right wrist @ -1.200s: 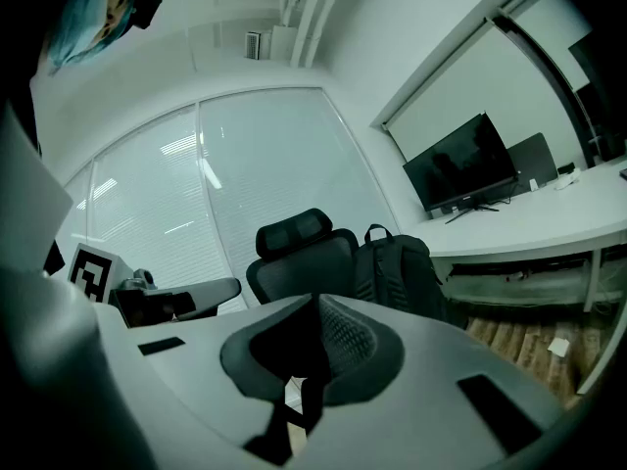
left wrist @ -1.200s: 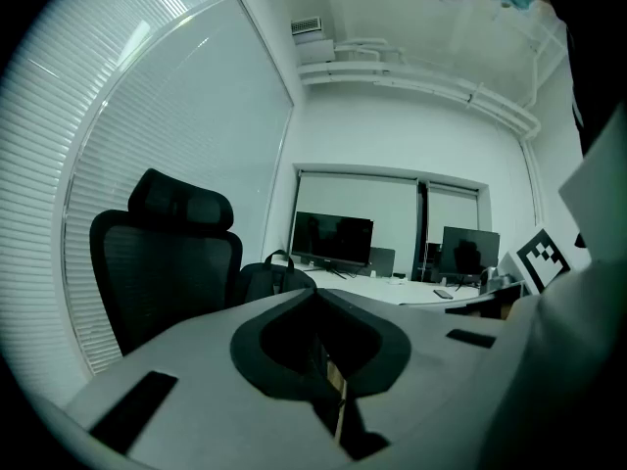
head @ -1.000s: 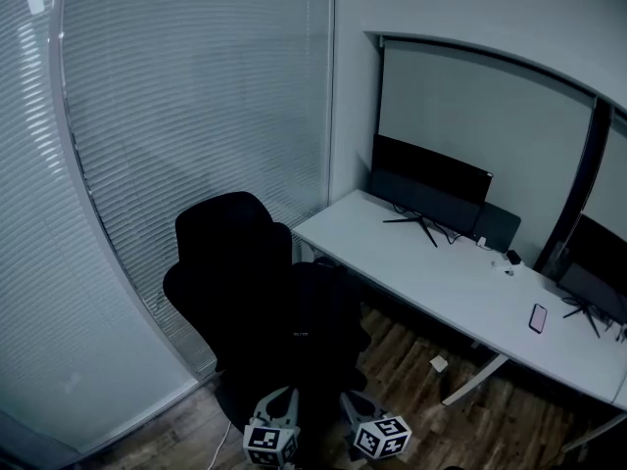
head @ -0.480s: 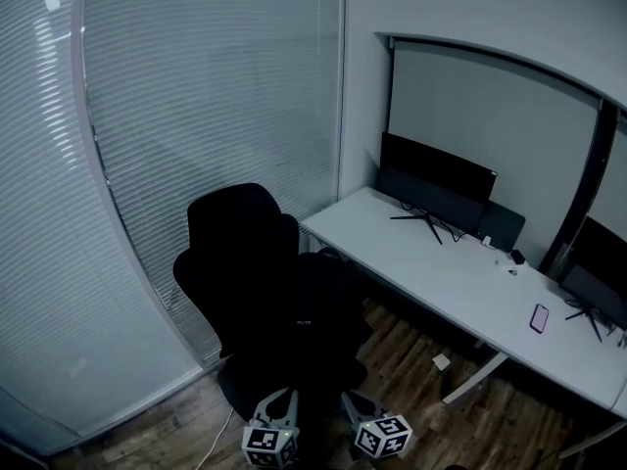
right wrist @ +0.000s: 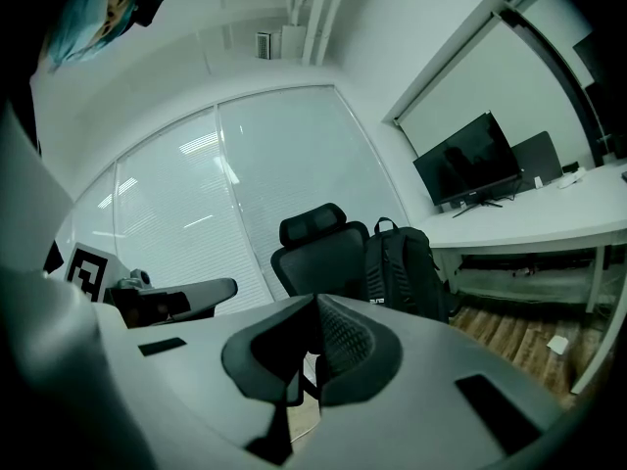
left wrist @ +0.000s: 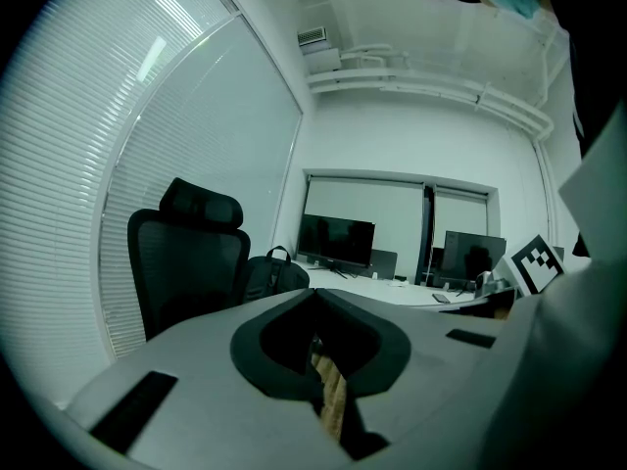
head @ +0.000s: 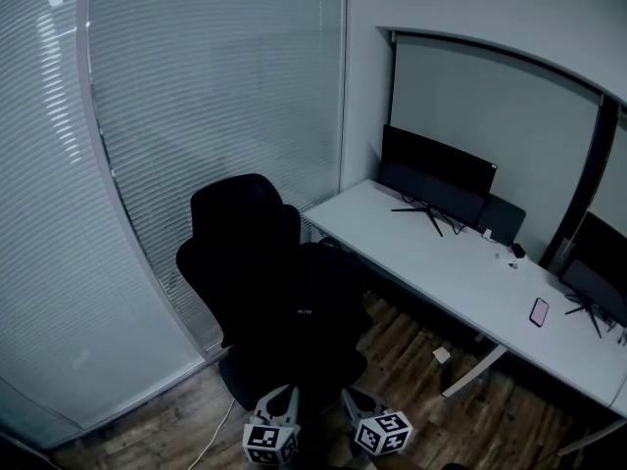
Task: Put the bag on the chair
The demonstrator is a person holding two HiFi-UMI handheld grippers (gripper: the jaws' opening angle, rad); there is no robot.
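Left gripper (left wrist: 314, 297): jaws closed together, nothing between them. Right gripper (right wrist: 313, 302): jaws likewise closed and empty. Both are low and near the chair (head: 240, 233), apart from it. The bag (head: 318, 306), a black backpack, stands upright at the front edge of the chair seat, as far as the dim light allows. Against the frame of a second ago, chair, bag and desk (head: 441, 272) sit slightly higher in the head view. The bag's place on the seat is unchanged.
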